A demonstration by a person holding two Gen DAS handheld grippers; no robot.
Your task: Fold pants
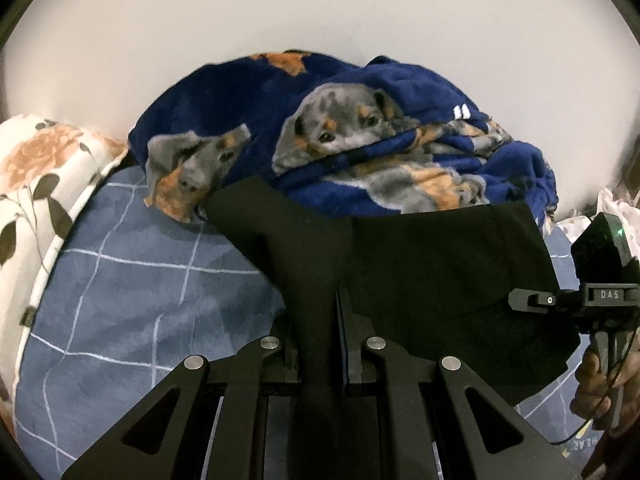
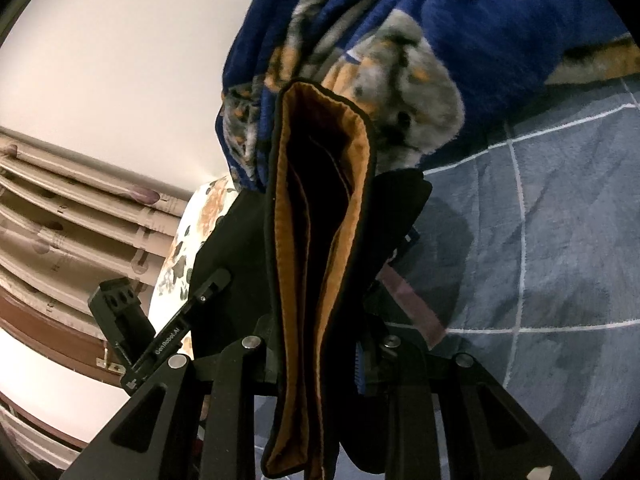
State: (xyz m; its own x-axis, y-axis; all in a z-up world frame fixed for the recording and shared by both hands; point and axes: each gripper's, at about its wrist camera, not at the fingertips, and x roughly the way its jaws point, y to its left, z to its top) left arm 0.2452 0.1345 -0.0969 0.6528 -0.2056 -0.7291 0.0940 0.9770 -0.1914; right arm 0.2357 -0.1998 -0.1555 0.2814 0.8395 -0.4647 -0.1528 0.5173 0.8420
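Observation:
The black pants (image 1: 420, 280) hang spread above the blue checked bedsheet (image 1: 132, 280). My left gripper (image 1: 318, 320) is shut on a bunched fold of the black cloth. My right gripper (image 2: 320, 288) is shut on the waistband end of the pants (image 2: 320, 208), whose orange-brown lining faces the camera. The right gripper also shows at the right edge of the left wrist view (image 1: 532, 300), held by a hand. The left gripper shows at the lower left of the right wrist view (image 2: 216, 280).
A crumpled blue blanket with dog prints (image 1: 360, 128) lies behind the pants on the bed. A floral pillow (image 1: 44, 184) sits at the left. A plain wall (image 1: 320, 8) is behind; beige curtains (image 2: 72, 208) hang to one side.

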